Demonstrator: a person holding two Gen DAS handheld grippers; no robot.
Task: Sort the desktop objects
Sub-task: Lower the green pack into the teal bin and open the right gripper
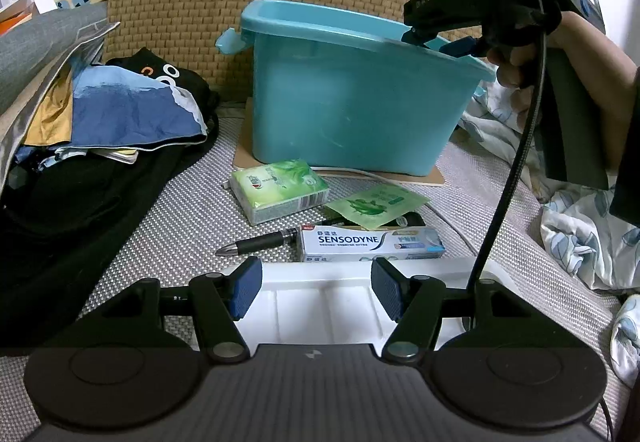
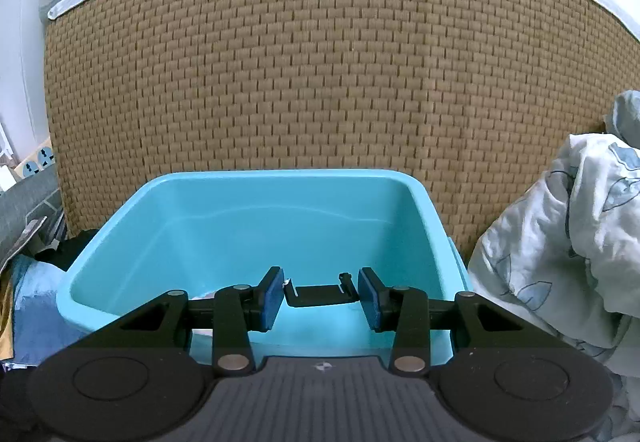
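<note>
A teal plastic bin [image 1: 352,90] stands at the back on a cardboard sheet. In front of it lie a green tissue pack [image 1: 280,190], a green sachet [image 1: 376,204], a Sensodyne toothpaste box [image 1: 372,242] and a black pen [image 1: 256,243]. My left gripper [image 1: 317,288] stands open just above a white compartment tray [image 1: 320,306], nearest to me. My right gripper [image 2: 322,298] hovers over the bin's [image 2: 248,218] open top, shut on a small black bracket [image 2: 320,295] that spans the gap between its pads. From the left wrist view, the right gripper [image 1: 438,41] hangs at the bin's right rim.
A heap of dark clothes and printed bags [image 1: 120,110] fills the left side. A woven mat [image 2: 320,62] rises behind the bin. A floral quilt [image 2: 568,242] is bunched at the right. A white cable [image 1: 448,218] runs past the sachet. A hand [image 1: 516,62] holds the right gripper.
</note>
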